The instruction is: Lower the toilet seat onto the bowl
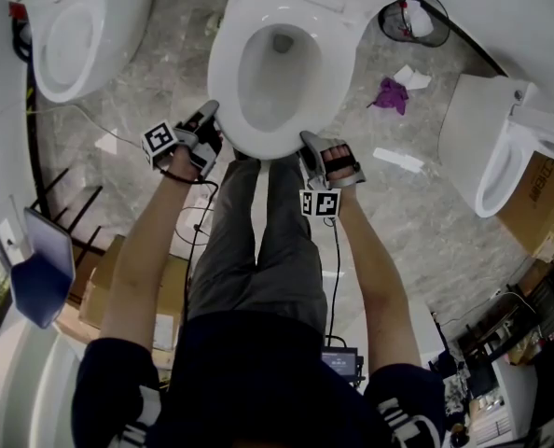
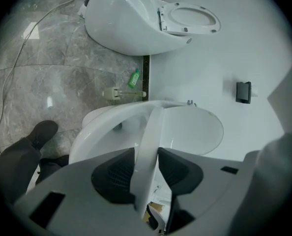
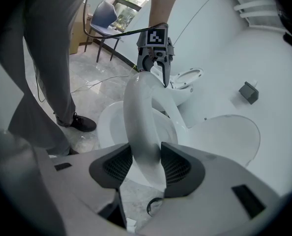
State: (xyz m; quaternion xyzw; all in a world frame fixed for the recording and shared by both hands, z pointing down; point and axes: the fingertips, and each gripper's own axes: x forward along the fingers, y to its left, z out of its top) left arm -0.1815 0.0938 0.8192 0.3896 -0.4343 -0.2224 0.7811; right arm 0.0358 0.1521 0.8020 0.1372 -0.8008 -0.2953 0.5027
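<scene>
A white toilet bowl (image 1: 275, 63) stands just in front of the person's legs, and its lid (image 3: 229, 136) is upright against the wall. The white toilet seat ring (image 3: 141, 117) hangs tilted above the bowl (image 3: 109, 127), held at its front edge from both sides. My left gripper (image 1: 210, 119) is shut on the seat's front left part, and the ring (image 2: 148, 141) runs between its black pads (image 2: 114, 178). My right gripper (image 1: 310, 143) grips the front right part, with the ring filling the gap between its pads (image 3: 178, 168). The left gripper (image 3: 156, 65) also shows at the ring's far end.
Another toilet (image 1: 72, 35) stands to the left and a third (image 1: 501, 157) to the right, next to a cardboard box (image 1: 543, 203). A purple rag (image 1: 389, 93), paper scraps and a bin (image 1: 409, 19) lie on the marble floor. A green bottle (image 2: 134, 77) lies by the wall.
</scene>
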